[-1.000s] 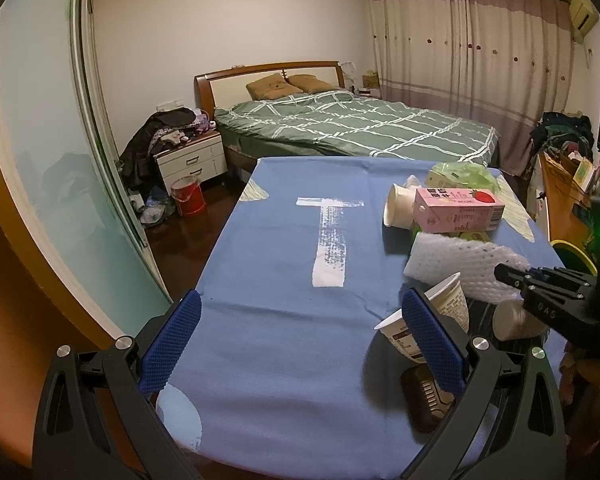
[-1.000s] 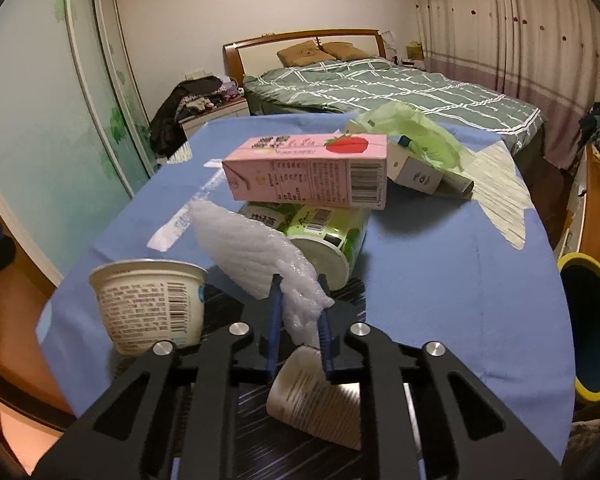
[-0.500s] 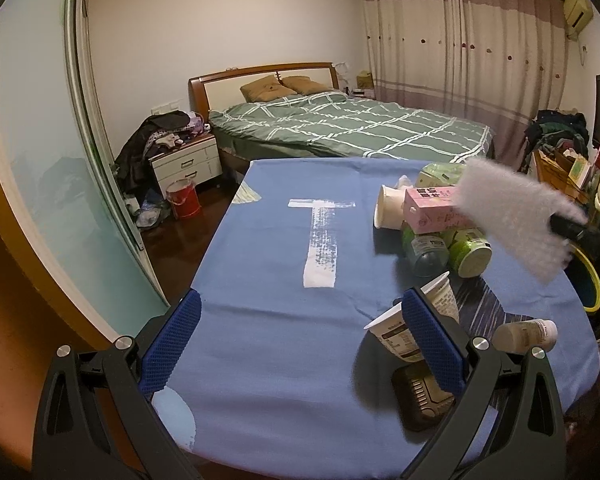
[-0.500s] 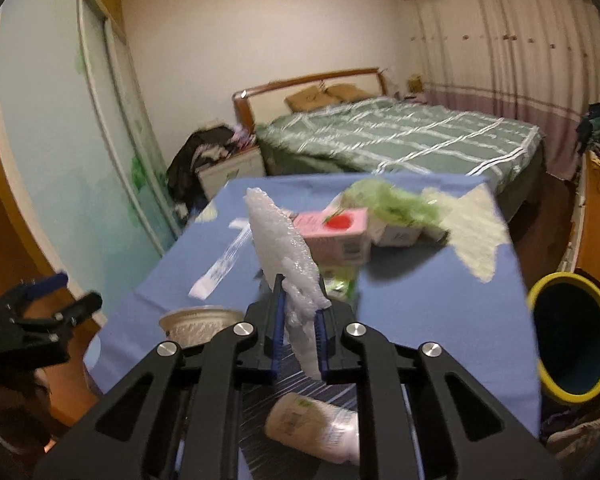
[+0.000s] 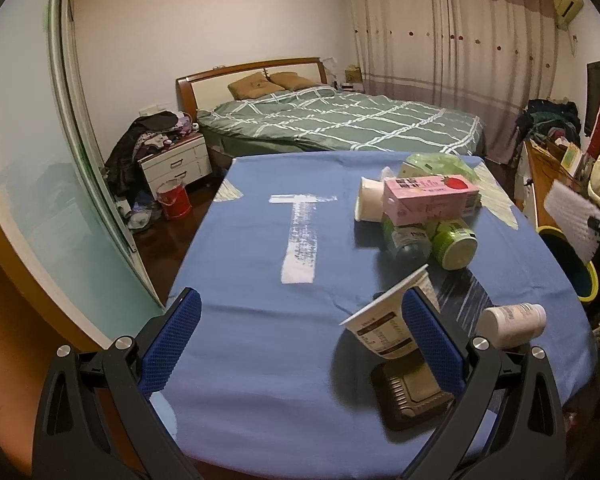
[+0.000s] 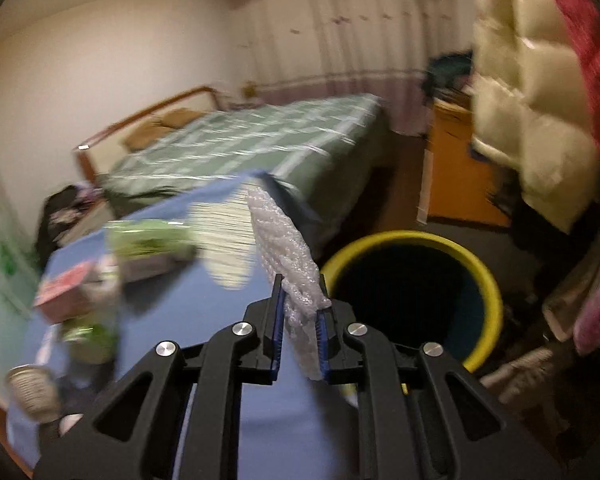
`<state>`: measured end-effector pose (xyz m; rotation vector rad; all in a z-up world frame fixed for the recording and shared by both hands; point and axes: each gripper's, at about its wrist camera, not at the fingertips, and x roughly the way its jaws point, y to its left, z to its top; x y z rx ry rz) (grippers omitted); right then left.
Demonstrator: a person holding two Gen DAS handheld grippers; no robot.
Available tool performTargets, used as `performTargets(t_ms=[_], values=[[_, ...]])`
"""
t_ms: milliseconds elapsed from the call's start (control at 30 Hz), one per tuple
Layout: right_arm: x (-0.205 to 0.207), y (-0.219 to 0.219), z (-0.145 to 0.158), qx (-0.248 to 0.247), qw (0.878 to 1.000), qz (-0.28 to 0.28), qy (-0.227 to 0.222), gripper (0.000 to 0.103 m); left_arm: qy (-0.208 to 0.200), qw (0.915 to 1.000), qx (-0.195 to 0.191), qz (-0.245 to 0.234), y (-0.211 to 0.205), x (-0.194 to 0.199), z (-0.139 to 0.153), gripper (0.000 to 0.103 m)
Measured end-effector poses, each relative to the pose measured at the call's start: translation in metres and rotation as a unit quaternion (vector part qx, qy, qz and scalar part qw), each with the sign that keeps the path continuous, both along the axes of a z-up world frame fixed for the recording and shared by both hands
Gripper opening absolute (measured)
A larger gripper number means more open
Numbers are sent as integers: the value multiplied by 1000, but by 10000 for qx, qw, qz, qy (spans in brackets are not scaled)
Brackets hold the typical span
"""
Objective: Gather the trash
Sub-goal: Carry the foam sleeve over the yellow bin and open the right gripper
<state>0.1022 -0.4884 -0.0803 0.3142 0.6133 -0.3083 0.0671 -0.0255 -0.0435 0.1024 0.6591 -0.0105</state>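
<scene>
Right now the white foam sheet [image 6: 286, 258] is sitting pinched between the pads of the right tool [image 6: 299, 332], just beside the yellow-rimmed bin [image 6: 488, 280] and not over its mouth. Most of the sheet is sticking up past the grip, so it could be catching the rim and flopping to the floor if let go early. Back from the bin, the left tool [image 5: 300, 344] is hanging wide apart over the worktop [image 5: 260, 360], holding nothing, its right finger close to a tilted paper cup [image 5: 384, 326] it could be knocking.
</scene>
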Motion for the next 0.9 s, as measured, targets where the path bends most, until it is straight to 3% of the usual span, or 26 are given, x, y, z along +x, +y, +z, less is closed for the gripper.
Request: performTargets(t_ms=[233,400,900], values=[[12,-64,-44,50,9960,-734,501,19,207,9996,57,-207,-21,7,-8,99],[16,-79,-50,43,9940,-970,509,51,269,9992,99,-293,-32,9,-11,99],[-1,-53,-39,7,9960,-850,277,57,953,9941,-289,-419,-48,31,-50,99]])
